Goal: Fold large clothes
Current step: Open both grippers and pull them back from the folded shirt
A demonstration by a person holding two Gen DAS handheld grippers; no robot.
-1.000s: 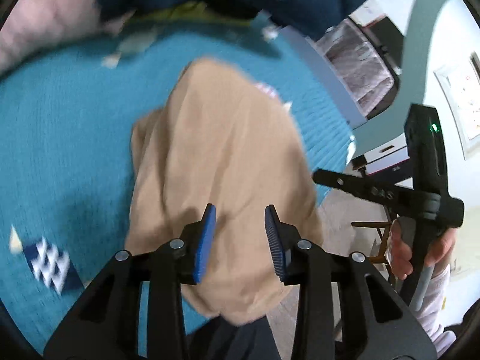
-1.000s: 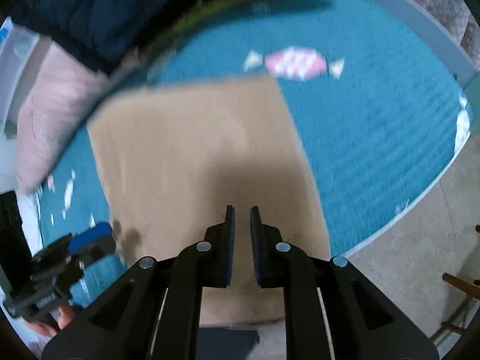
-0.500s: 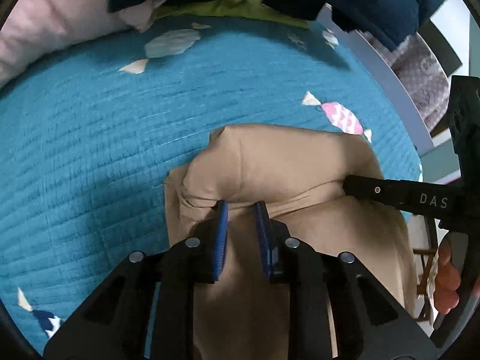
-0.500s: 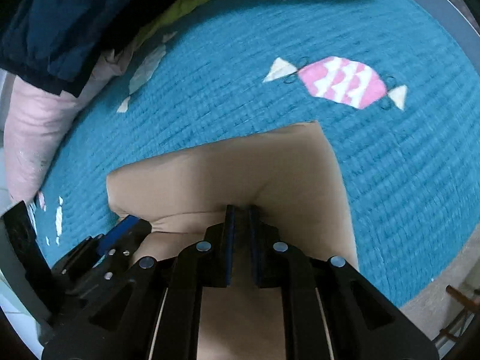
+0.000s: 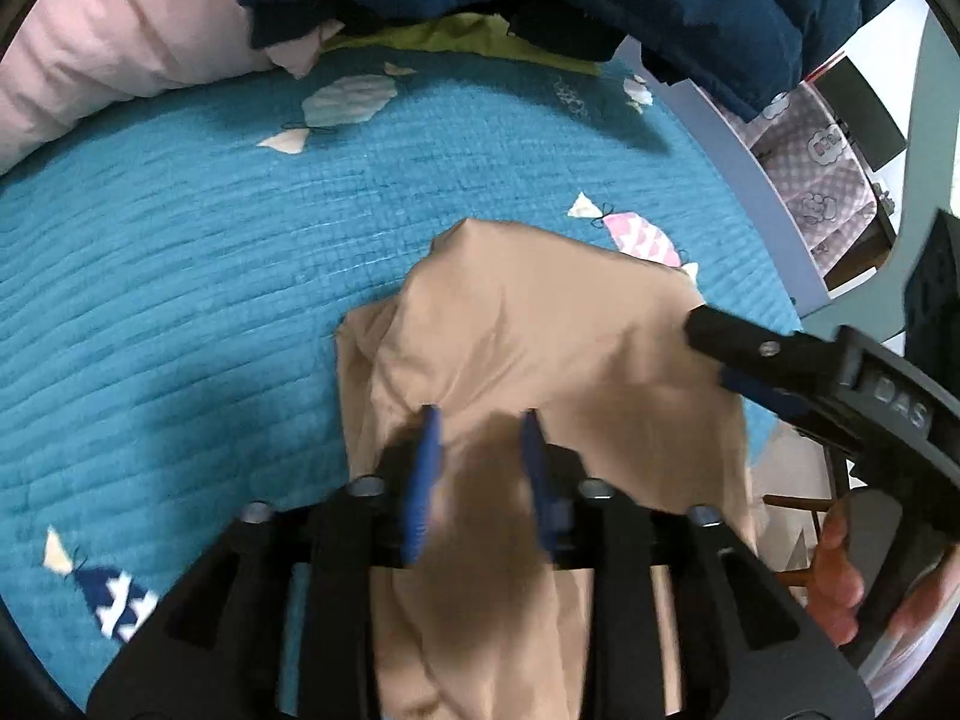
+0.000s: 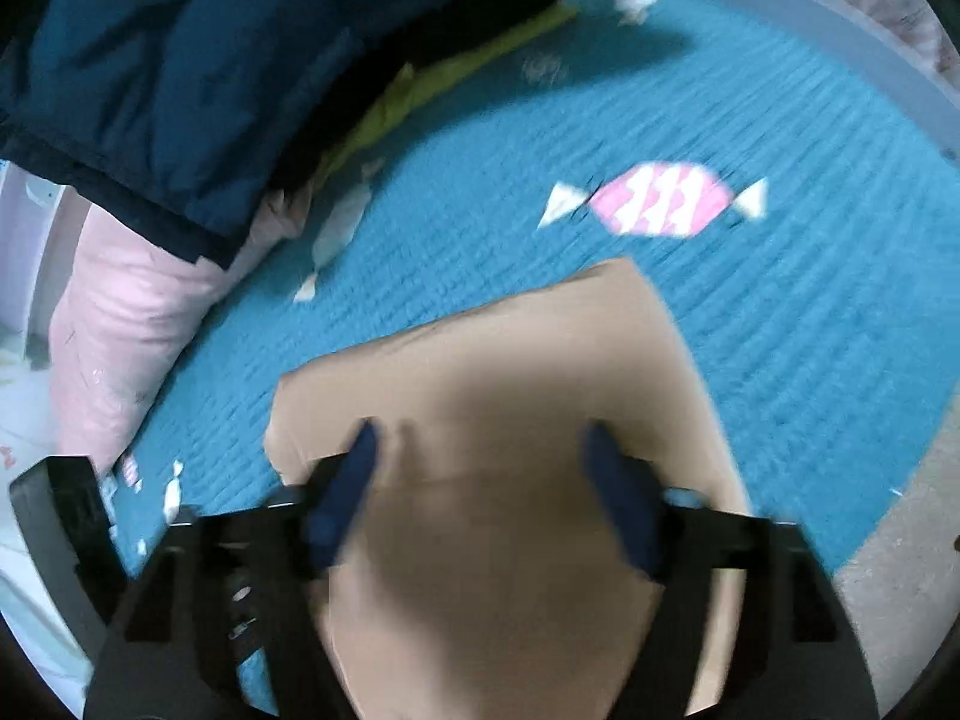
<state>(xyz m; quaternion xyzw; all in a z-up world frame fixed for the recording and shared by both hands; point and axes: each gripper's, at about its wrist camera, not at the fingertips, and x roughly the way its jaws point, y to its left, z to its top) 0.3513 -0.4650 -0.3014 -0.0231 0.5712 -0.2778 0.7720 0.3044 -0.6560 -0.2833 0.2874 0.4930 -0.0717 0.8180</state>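
Tan garment [image 5: 540, 348]: smooth matt cloth. Teal bedspread [image 5: 180, 276]: ribbed quilted fabric, matt. Navy jacket [image 6: 180, 60]: puffy, slight sheen. Pink pillow [image 5: 120, 42]: soft cloth. Fingers [image 5: 427, 462]: blue ridged pads, black plastic bodies.

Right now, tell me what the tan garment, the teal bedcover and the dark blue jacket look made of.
Tan garment: thin, smooth woven cloth, matte; it drapes in soft creases. Teal bedcover: quilted cotton by the look, with stitched ridges and sewn-on candy shapes. Dark blue jacket: padded, probably synthetic shell; puffy stitched panels. Fibre content cannot be confirmed.
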